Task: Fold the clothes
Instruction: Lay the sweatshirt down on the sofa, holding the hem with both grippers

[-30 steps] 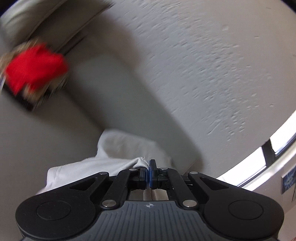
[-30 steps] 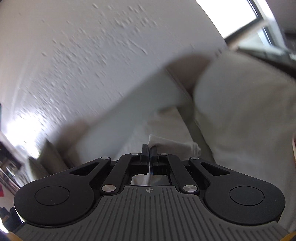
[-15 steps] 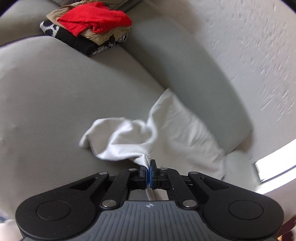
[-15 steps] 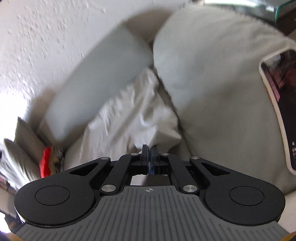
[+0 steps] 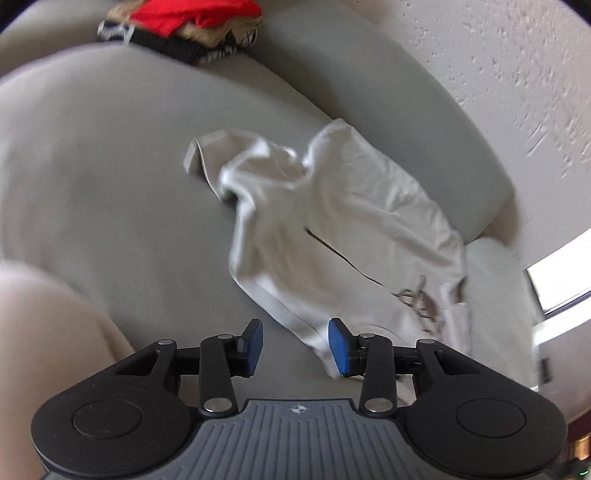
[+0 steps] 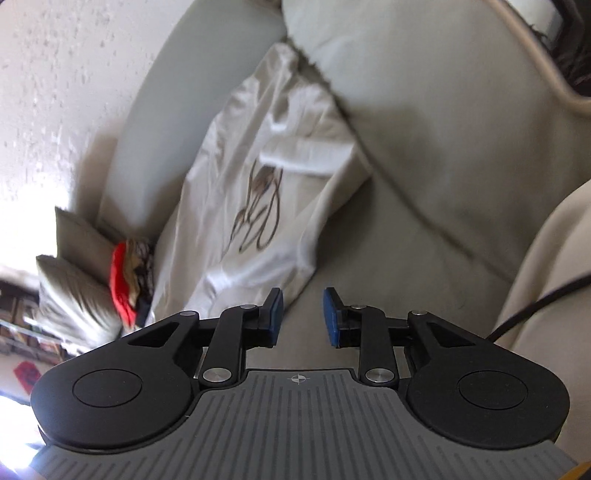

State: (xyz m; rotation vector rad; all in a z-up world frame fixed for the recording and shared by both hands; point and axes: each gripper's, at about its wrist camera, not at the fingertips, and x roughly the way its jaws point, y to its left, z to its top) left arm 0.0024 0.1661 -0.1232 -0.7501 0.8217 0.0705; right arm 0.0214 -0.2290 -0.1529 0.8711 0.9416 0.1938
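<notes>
While both jaws stand wide and hold nothing, the white cotton T-shirt with a dark line print (image 5: pixel 343 236) lies spread but rumpled on the grey sofa seat (image 5: pixel 110 177), against the backrest. Left gripper (image 5: pixel 295 345) hovers at its near hem, right gripper (image 6: pixel 303 314) just beside its edge. Judged step: laid out between grasps; next move needs a clean pinch on an edge, smoothing the bunched sleeve.

You are in a home living room. A grey fabric sofa (image 5: pixel 110 177) with a padded backrest (image 5: pixel 406 110) stands against a textured white wall (image 5: pixel 498 48). Throw cushions (image 6: pixel 70 266) lean at its far end beside a small pile of clothes (image 5: pixel 192 26), and daylight comes through a window (image 5: pixel 557 280).
</notes>
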